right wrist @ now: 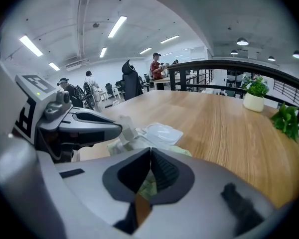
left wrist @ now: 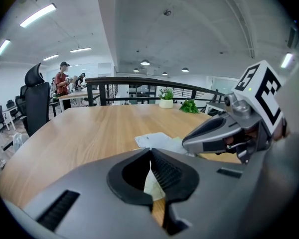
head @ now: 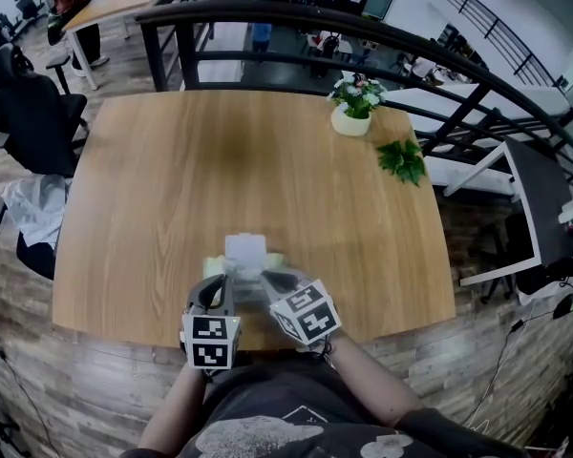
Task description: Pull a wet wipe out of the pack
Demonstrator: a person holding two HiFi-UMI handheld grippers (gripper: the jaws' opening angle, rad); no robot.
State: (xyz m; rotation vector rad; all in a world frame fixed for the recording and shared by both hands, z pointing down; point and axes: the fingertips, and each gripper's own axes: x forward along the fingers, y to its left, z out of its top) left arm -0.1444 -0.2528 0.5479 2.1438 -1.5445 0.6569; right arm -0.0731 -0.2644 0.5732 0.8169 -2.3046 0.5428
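With the left gripper [left wrist: 150,159] pinched shut on what looks like the wet wipe [right wrist: 124,129] and the right gripper [right wrist: 149,156] clamped shut on the pack [head: 248,254] at the desk's [head: 267,160] near edge, I'd draw the wipe straight up, slowly.

A soft, pale green pack [head: 269,260] is seen lying flat at the near edge of the table, about midway along it. Its white lid flap [head: 245,249] is folded open toward the far side. A crumpled white wet wipe [right wrist: 125,127] is drawn upright from the opening.
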